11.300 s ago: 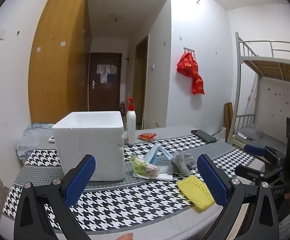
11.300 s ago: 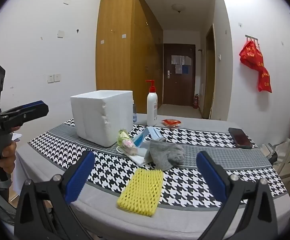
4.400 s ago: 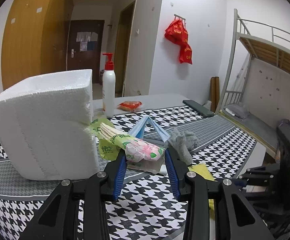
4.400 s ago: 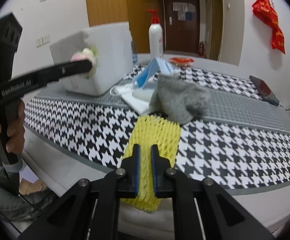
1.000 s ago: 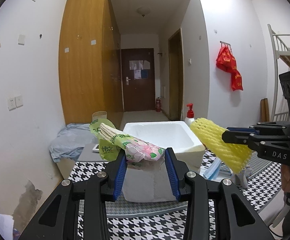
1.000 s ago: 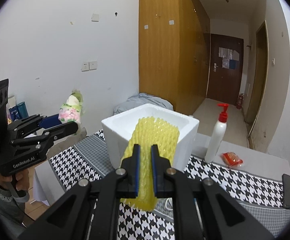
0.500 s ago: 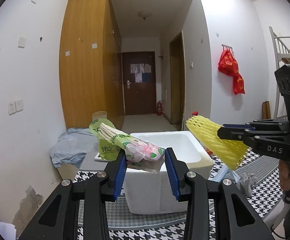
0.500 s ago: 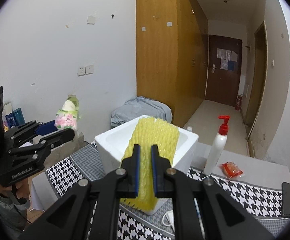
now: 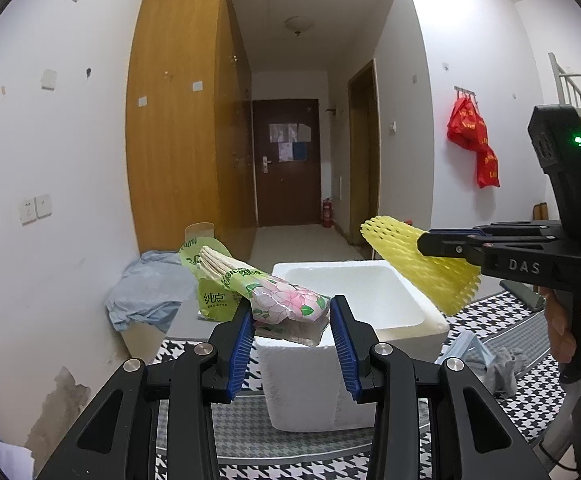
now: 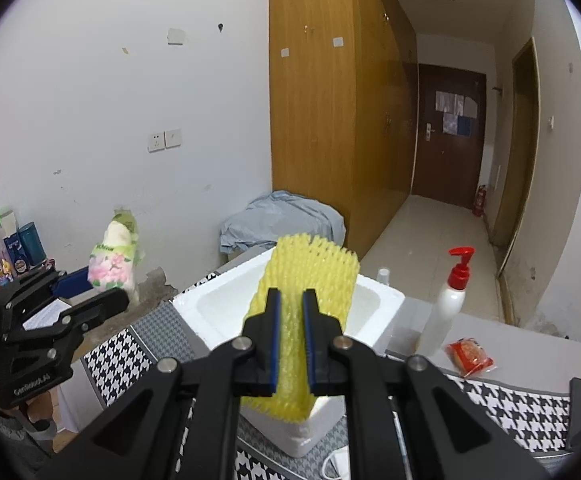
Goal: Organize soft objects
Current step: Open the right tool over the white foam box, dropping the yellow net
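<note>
Right gripper (image 10: 290,338) squeezing a yellow foam net sleeve (image 10: 304,276), left gripper (image 9: 292,332) squeezing a flowery tissue pack (image 9: 274,300), both up by the white foam box (image 9: 354,320), likely for dropping in.

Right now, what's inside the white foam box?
The white foam box shows bare white inner walls and nothing in the part visible. The yellow foam net sleeve held above it hides some of the interior, and the floral tissue pack covers the near corner.
</note>
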The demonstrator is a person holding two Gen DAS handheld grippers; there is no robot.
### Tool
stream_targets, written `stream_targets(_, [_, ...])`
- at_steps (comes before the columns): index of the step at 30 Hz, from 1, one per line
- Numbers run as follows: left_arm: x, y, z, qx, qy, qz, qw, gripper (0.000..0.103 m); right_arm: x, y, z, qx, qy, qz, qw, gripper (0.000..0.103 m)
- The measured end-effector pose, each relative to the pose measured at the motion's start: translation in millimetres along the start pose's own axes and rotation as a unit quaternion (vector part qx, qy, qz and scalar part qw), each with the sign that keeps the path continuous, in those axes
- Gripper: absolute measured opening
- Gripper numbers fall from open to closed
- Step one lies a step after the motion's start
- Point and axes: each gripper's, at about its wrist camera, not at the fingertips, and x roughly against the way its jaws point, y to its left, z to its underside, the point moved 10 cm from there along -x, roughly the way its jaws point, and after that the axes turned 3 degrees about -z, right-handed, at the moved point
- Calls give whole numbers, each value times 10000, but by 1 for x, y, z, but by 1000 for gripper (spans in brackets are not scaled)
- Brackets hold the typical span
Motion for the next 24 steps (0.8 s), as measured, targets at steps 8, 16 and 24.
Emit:
stream_targets(8, [0, 10, 4, 57, 46, -117, 9999, 40, -22, -2, -3, -14, 154, -45, 9999, 13])
stream_targets(16, [1, 14, 6, 125, 81, -182, 9997, 40, -42, -5, 2, -131, 315, -106, 9994, 18])
stream_targets(24, [-3, 17, 10, 207, 149, -208, 9995, 40, -43, -4, 5, -160, 320, -189, 9992, 83])
